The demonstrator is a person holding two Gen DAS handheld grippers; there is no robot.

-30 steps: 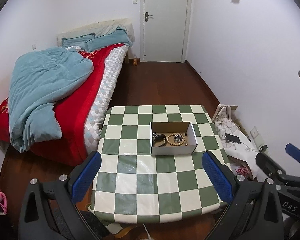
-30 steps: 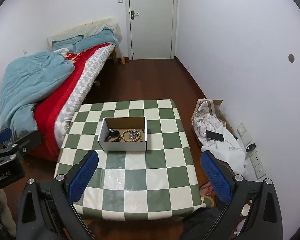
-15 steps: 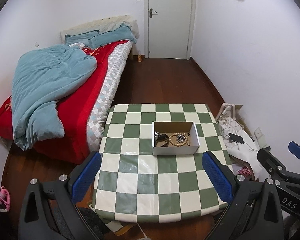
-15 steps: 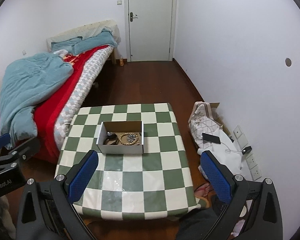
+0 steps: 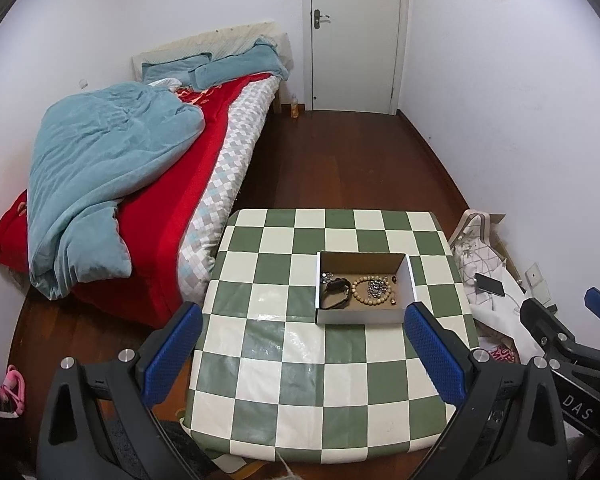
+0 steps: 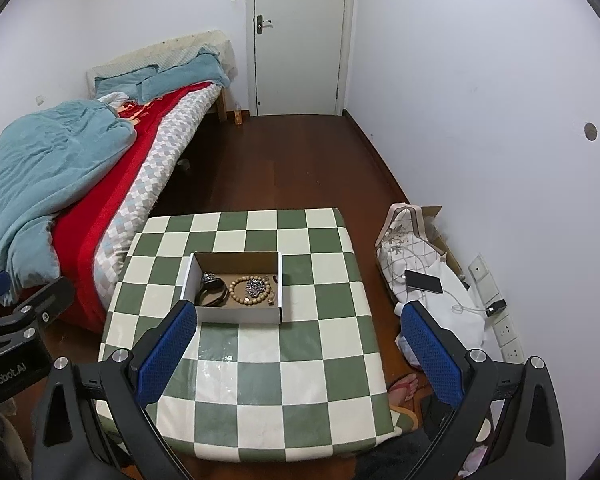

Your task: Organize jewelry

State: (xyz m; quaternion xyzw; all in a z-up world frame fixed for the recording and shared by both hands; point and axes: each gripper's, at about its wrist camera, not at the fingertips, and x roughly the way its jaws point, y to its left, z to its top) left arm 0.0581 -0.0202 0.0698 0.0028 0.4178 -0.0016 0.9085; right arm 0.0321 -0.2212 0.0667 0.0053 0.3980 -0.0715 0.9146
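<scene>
Both tools hang high above the checkered table (image 5: 284, 360), jaws spread wide and holding nothing: the left gripper (image 5: 300, 344) and the right gripper (image 6: 300, 340). The jewelry sits in the open cardboard box (image 5: 362, 316) near the table's middle: a wooden bead bracelet (image 5: 370, 289), a dark strap (image 5: 336, 294), some small metal pieces. The likely risks are a finger catching the light box's low wall and shoving it, or snagging tangled pieces together
</scene>
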